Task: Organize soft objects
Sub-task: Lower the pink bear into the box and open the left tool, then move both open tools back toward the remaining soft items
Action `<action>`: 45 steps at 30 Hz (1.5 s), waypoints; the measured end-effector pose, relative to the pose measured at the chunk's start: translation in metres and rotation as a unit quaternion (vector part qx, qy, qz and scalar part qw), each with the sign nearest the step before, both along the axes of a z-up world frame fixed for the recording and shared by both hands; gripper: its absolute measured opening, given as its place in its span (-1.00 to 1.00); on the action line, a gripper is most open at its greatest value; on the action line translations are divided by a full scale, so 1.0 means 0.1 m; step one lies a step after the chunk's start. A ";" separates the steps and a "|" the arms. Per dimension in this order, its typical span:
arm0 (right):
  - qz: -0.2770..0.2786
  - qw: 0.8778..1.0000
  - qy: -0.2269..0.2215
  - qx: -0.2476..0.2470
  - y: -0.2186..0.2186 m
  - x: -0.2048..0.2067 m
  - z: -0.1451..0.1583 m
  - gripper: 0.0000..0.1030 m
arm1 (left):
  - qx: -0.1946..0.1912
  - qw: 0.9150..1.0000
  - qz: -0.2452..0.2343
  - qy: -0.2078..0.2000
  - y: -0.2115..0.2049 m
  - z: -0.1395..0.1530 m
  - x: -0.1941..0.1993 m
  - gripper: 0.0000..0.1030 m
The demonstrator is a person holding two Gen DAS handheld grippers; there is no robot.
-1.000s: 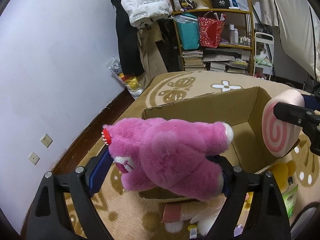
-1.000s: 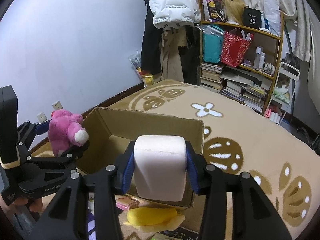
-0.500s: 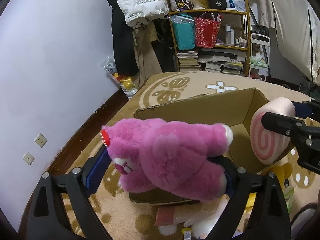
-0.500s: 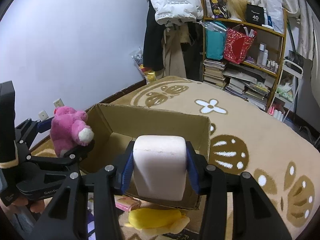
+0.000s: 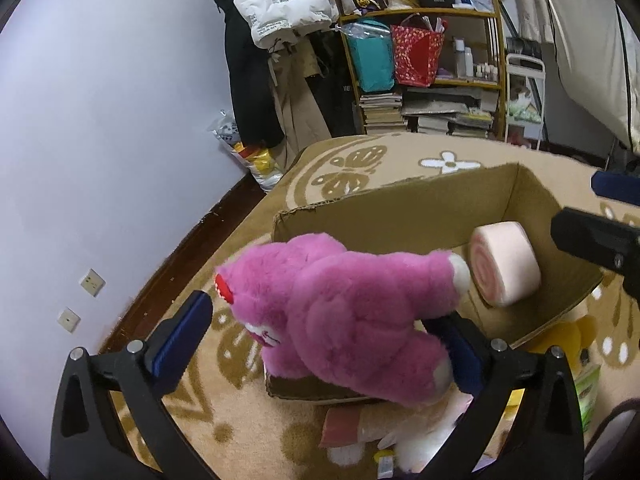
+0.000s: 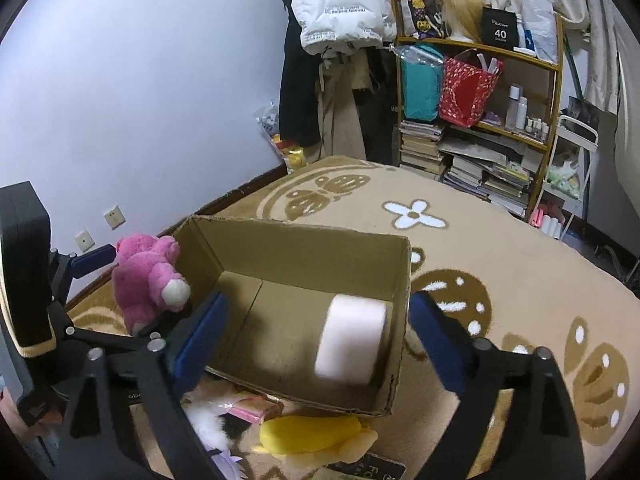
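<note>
A pink plush bear (image 5: 352, 316) lies between the fingers of my left gripper (image 5: 324, 328), over the near rim of an open cardboard box (image 5: 400, 216). The left jaws are spread wide and the bear only touches the right finger. It also shows in the right wrist view (image 6: 148, 280). A pink-and-white swirl roll cushion (image 5: 504, 268) is inside the box, by its right wall, blurred in the right wrist view (image 6: 352, 344). My right gripper (image 6: 316, 336) is open and empty above the box (image 6: 304, 240).
A yellow plush (image 6: 316, 436) and a white fluffy toy (image 6: 212, 424) lie on the patterned rug (image 6: 500, 264) in front of the box. A cluttered bookshelf (image 6: 480, 128) and hanging coats (image 6: 336, 40) stand at the back. A wall runs along the left.
My right gripper opened and the roll cushion dropped into the box. My left gripper opened wide and the pink bear is slipping toward the box.
</note>
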State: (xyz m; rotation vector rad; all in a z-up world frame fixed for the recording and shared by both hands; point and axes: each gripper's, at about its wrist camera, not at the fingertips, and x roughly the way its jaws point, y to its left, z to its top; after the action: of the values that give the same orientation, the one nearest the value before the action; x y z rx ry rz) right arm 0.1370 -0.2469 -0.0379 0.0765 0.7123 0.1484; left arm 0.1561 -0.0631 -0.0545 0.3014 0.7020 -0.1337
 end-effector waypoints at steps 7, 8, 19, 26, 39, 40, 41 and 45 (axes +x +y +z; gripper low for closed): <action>-0.002 1.000 -0.001 0.004 0.00 -0.01 0.04 0.91 | -0.038 0.999 -0.004 0.001 0.08 0.06 0.00 0.99; -0.003 1.000 -0.001 0.004 -0.01 -0.01 0.04 0.93 | -0.049 0.999 -0.007 0.005 0.09 0.08 0.01 0.99; -0.019 0.999 -0.013 0.025 -0.15 -0.04 0.12 0.96 | -0.100 0.995 -0.013 0.012 0.16 0.09 0.06 0.99; -0.022 0.999 -0.014 0.026 -0.17 -0.03 0.14 0.96 | -0.133 0.991 -0.030 0.003 0.16 0.23 0.02 0.99; -0.026 0.999 -0.019 0.028 -0.18 -0.04 0.16 0.96 | -0.149 0.989 -0.013 -0.014 0.28 0.33 0.02 0.99; -0.026 0.999 -0.019 0.028 -0.18 -0.04 0.16 0.96 | -0.149 0.989 -0.009 -0.012 0.30 0.33 0.03 0.99; -0.026 0.999 -0.019 0.028 -0.18 -0.05 0.16 0.96 | -0.150 0.989 -0.006 -0.008 0.32 0.33 0.05 0.99; -0.027 0.999 -0.018 0.029 -0.19 -0.05 0.15 0.96 | -0.135 0.991 0.012 -0.009 0.37 0.32 0.04 0.99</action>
State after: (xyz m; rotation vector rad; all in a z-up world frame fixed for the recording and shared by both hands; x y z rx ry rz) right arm 0.1317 -0.2660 -0.0226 0.1471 0.6692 0.1184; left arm 0.1605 -0.0260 -0.0229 0.0354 0.6607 -0.2010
